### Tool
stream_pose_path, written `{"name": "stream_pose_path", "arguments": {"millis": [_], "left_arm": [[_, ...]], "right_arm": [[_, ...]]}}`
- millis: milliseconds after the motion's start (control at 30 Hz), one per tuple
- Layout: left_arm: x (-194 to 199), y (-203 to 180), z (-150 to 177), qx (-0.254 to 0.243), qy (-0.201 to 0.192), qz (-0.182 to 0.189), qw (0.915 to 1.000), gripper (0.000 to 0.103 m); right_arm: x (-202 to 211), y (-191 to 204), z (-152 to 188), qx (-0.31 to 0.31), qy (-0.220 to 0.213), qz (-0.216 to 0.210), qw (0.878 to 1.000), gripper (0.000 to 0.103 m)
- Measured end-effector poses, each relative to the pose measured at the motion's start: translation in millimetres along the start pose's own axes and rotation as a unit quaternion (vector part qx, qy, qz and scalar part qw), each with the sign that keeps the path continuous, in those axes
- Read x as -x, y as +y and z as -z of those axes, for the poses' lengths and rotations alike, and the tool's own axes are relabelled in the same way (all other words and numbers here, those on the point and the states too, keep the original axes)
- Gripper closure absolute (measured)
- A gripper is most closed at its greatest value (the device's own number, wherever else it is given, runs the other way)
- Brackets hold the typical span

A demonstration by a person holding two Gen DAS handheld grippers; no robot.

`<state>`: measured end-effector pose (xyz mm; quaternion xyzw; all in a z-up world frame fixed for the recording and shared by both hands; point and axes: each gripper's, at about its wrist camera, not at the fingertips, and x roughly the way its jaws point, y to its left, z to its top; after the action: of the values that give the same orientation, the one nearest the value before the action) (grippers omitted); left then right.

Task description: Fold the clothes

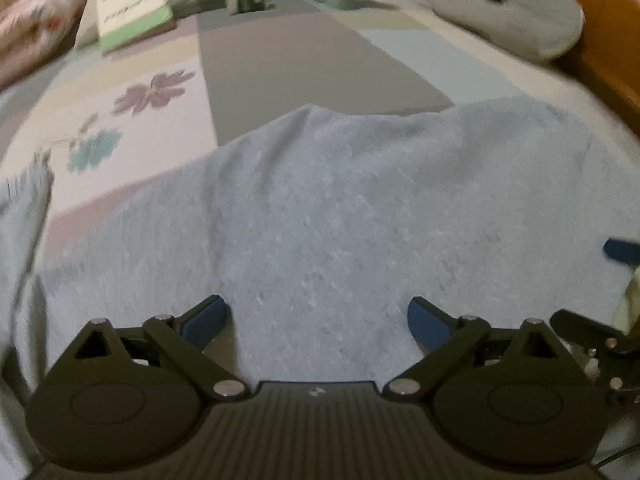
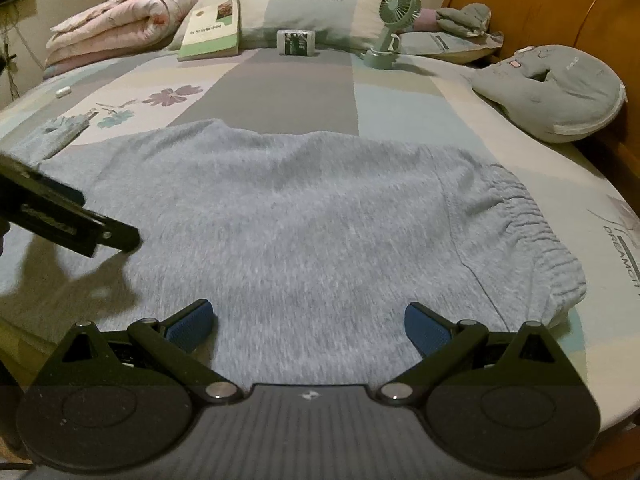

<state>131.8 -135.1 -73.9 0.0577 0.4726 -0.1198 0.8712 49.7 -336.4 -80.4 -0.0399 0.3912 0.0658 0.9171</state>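
Both black two-finger grippers with blue pads hover low over the near edge of a light grey knit garment [image 2: 304, 216] spread flat on the patchwork bedsheet [image 2: 280, 80]. Left gripper [image 1: 318, 320] is spread wide, holding nothing; right gripper [image 2: 308, 322] likewise, near the garment's elastic waistband [image 2: 532, 232].

Dim warm light, blurred fisheye edges

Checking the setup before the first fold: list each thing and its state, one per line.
Left gripper: open, empty.
Right gripper: open, empty.
Grey sweatpants: spread on the bed, elastic waistband at right.
Green book: closed, leaning on pillow.
Green desk fan: upright.
Pink quilt: folded.
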Motion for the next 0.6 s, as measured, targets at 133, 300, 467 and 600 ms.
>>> {"name": "stream_pose_path", "arguments": {"millis": [133, 300, 467, 600], "left_arm": [[16, 2, 5, -0.012, -0.01, 0.009, 0.9998, 0.006], [17, 11, 23, -0.011, -0.006, 0.031, 0.9995, 0.005], [32, 27, 26, -0.029, -0.028, 0.025, 0.9989, 0.005], [49, 43, 19, -0.042, -0.044, 0.013, 0.998, 0.005]], "right_arm": [[12, 1, -3, -0.019, -0.004, 0.005, 1.0, 0.0], [27, 11, -8, -0.041, -0.016, -0.006, 0.999, 0.0], [35, 31, -12, -0.033, -0.01, -0.005, 0.999, 0.0], [42, 43, -15, -0.038, -0.007, -0.016, 0.999, 0.0]]}}
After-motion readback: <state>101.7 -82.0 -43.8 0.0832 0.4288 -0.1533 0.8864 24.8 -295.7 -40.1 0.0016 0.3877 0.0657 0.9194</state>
